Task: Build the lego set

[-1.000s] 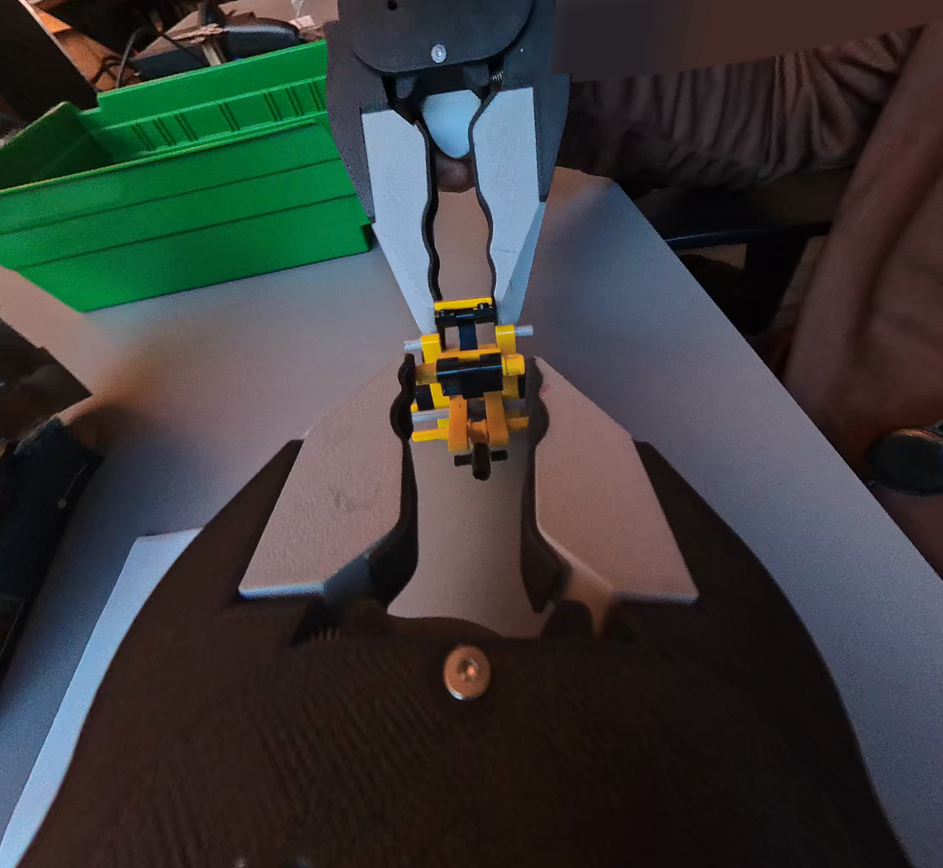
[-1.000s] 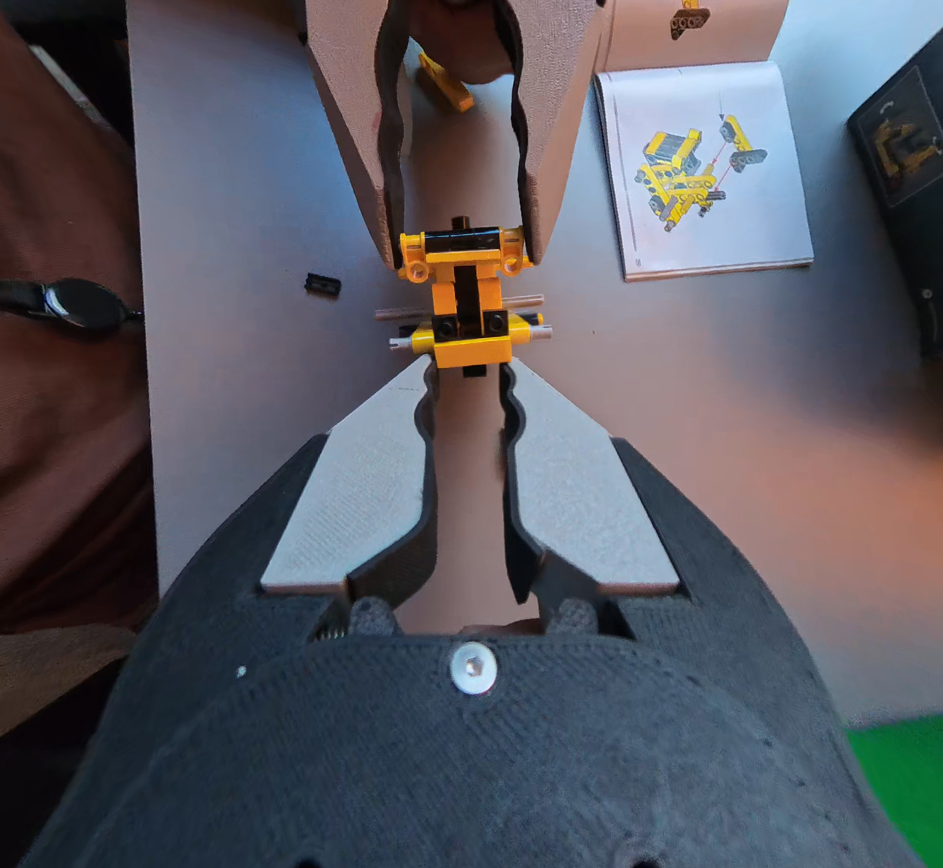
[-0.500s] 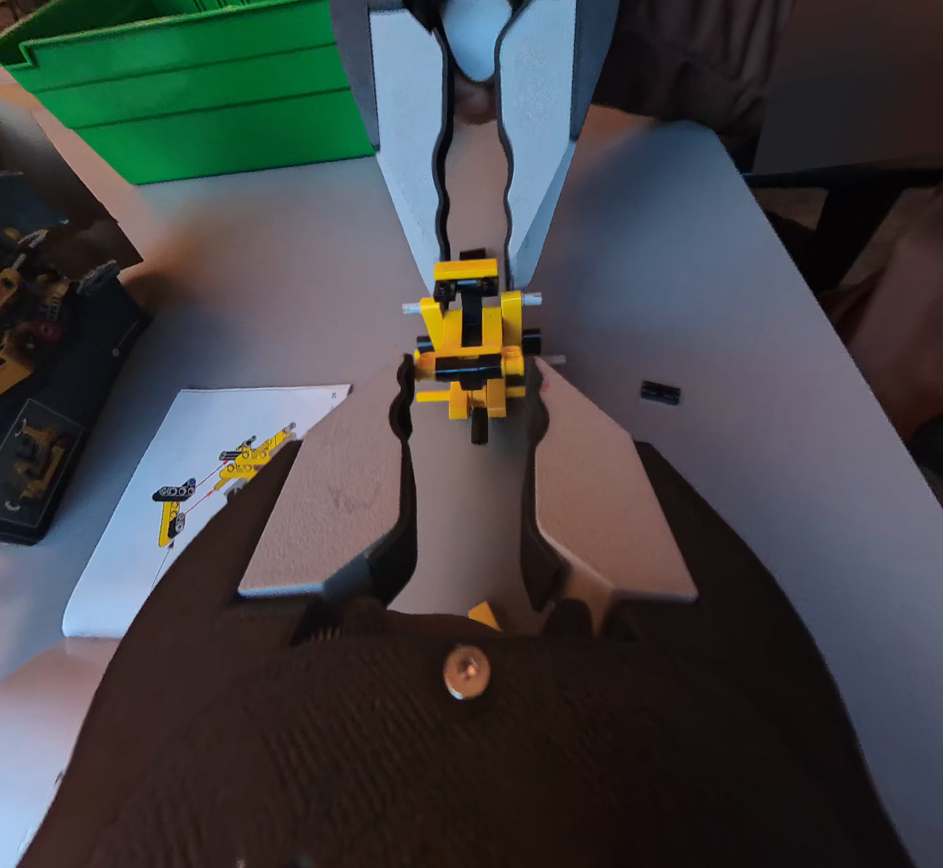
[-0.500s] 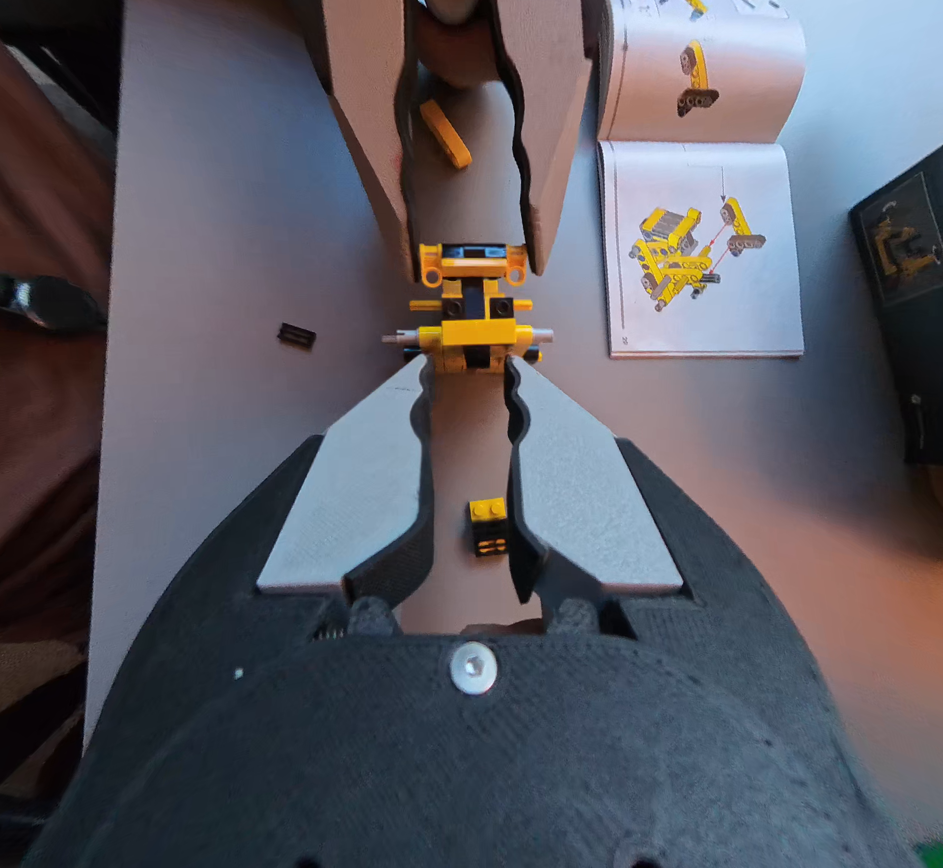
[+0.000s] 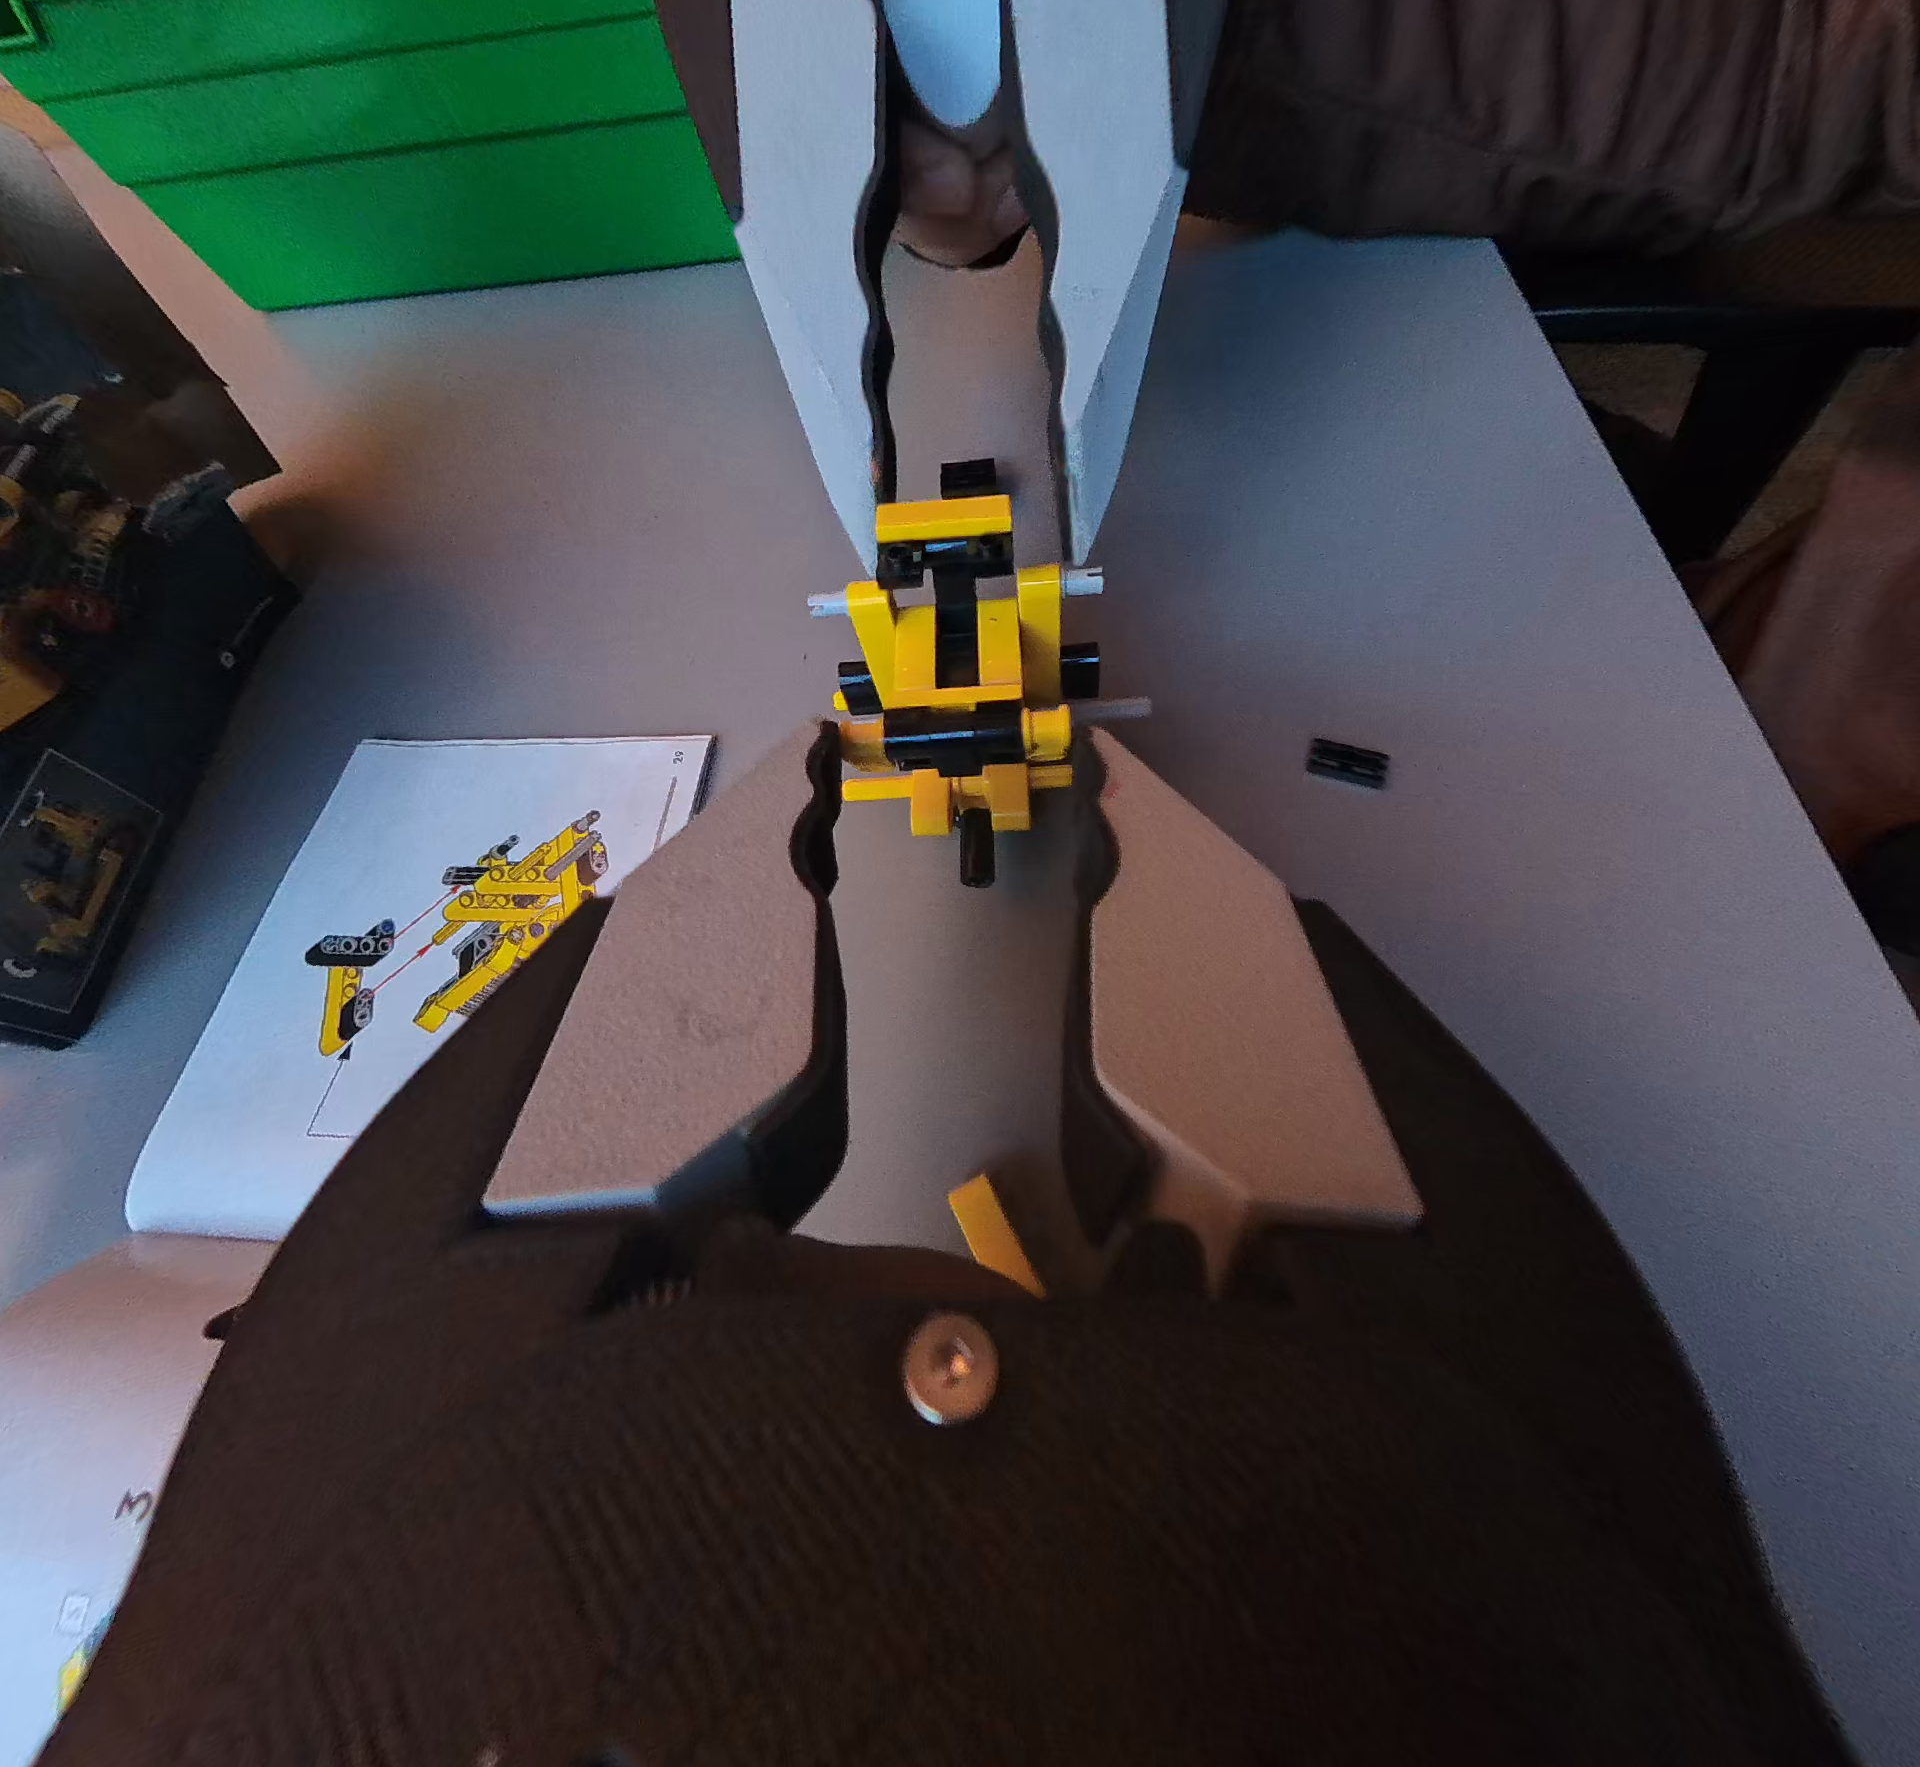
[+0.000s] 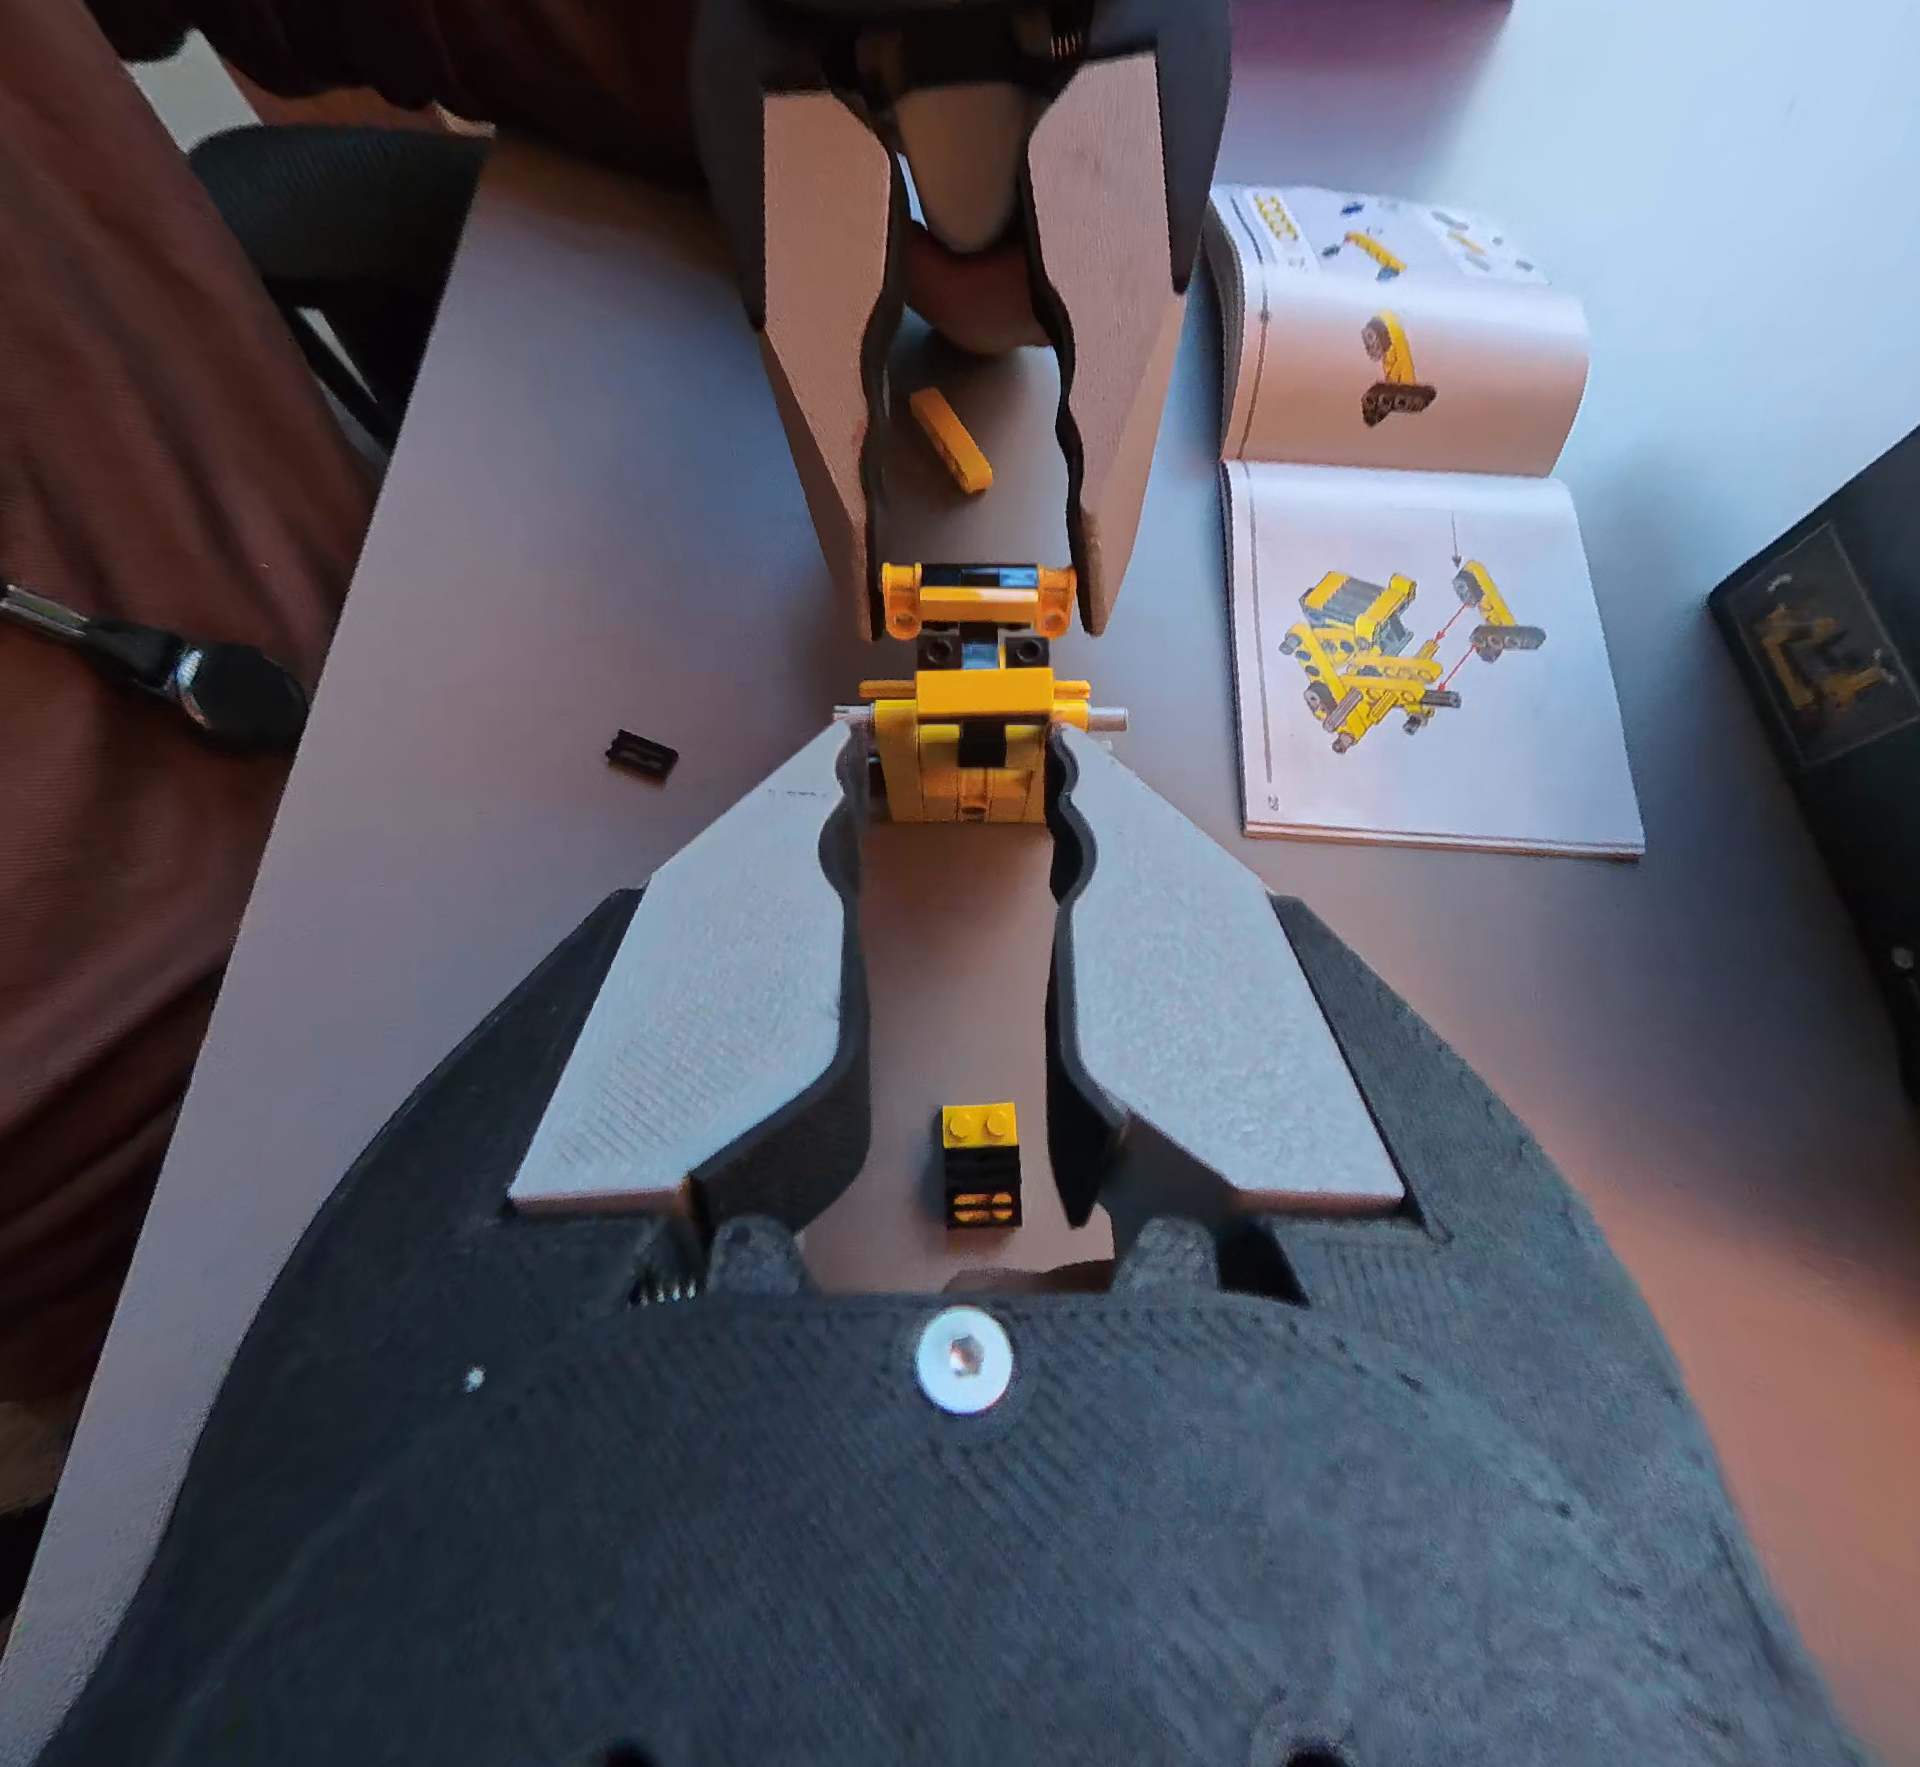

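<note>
Lego assembly (image 5: 961, 678): glossy moulded plastic, yellow and black, with pale grey smooth axle pins. Loose yellow beam (image 6: 951, 439) and small black piece (image 6: 641, 753): same hard plastic, the black one ribbed. Left gripper (image 5: 951, 772) and right gripper (image 6: 961, 772) bodies: matt black printed plastic, fine layer lines giving a woven-looking, rough texture; one bright metal screw in each. Fingers (image 6: 727, 969): flat grey faces, matt, faintly grained, with black wavy-edged pads. Desk (image 5: 1455, 678): smooth grey laminate, matt with soft sheen. Instruction booklet (image 6: 1423, 657): thin white printed paper, slightly glossy. Green bin (image 5: 395, 107): smooth ribbed plastic, semi-gloss. Box (image 6: 1839, 678): dark printed cardboard. Sleeve (image 5: 1558, 24): brown soft cloth, folded.
</note>
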Available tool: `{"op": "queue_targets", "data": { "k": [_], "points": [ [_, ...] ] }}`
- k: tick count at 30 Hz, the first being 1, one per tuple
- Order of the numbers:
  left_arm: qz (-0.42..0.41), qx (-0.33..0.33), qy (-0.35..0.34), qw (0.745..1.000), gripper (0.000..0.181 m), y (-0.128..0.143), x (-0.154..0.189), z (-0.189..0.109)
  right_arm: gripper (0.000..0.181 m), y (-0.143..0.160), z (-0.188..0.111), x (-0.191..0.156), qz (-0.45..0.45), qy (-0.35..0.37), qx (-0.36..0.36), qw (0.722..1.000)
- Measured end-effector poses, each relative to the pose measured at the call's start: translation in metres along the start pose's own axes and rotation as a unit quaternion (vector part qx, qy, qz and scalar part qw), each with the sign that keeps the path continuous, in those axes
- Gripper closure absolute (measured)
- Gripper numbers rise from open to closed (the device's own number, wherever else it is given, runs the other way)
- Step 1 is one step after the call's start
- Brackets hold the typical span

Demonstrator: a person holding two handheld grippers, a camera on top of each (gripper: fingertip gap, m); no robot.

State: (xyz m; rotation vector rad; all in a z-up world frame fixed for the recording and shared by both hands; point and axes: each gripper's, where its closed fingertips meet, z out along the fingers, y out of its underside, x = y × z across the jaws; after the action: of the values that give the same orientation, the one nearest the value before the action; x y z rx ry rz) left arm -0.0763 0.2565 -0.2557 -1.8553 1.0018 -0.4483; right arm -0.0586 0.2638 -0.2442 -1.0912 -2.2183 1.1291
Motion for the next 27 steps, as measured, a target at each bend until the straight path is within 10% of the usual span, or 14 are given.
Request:
{"op": "queue_targets", "data": {
  "k": [27],
  "points": [
    [-0.039, 0.002, 0.004, 0.999, 0.132, -0.002, -0.001, -0.001, 0.156, 0.01, 0.007, 0.002, -0.001, 0.005, 0.004, 1.0]
  ]
}}
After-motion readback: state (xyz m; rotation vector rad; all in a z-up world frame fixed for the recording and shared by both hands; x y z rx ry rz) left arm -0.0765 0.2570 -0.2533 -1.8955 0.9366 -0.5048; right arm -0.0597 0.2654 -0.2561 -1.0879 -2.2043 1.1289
